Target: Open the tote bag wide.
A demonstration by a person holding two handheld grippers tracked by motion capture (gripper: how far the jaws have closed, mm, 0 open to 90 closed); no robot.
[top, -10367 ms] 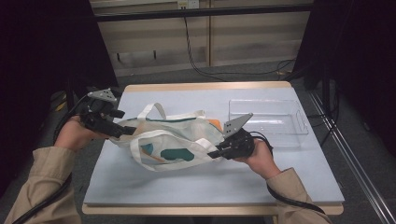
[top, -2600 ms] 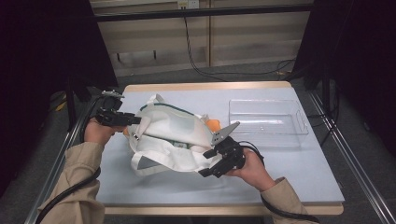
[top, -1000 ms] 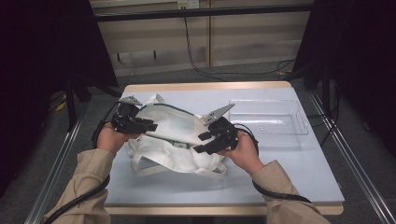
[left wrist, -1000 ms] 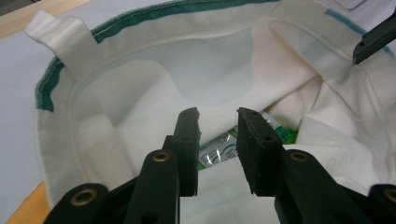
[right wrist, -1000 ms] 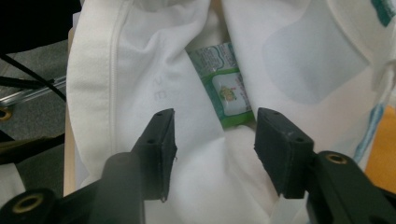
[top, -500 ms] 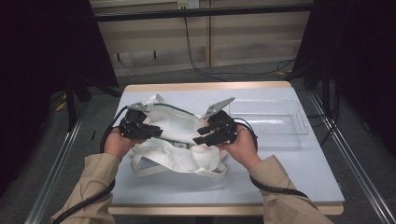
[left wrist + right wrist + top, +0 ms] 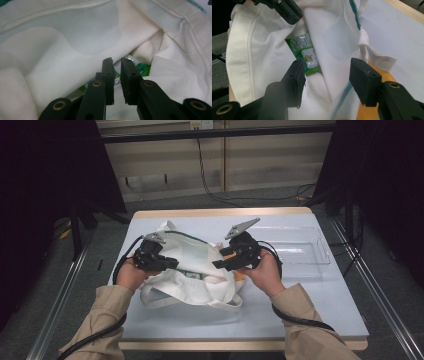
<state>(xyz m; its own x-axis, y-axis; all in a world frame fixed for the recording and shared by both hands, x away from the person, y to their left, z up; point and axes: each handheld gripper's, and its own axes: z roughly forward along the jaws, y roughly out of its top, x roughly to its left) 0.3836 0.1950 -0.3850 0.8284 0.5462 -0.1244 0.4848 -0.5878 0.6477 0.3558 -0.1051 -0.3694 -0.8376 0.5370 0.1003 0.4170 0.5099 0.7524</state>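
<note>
White cloth bag (image 7: pixel 197 270) is lying mid-counter (image 7: pixel 310 300), left claw (image 7: pixel 117 65) nearly closing on a green packet (image 7: pixel 307 53) at its mouth, right claw (image 7: pixel 328 72) gaping astride the bag's rim.

Cloth bag (image 7: pixel 192 270) lies on the desk (image 7: pixel 310 305) left of centre, mouth upward, with a packet (image 7: pixel 305 53) inside it, between its two walls. Left gripper (image 7: pixel 159 260) at the bag's left edge and right gripper (image 7: pixel 222 263) at its right edge, facing each other across the opening; in the left gripper view the packet sits just beyond the jaw tips. Tray (image 7: pixel 300 254) on the desk right of the bag, behind the right hand (image 7: pixel 265 272).
</note>
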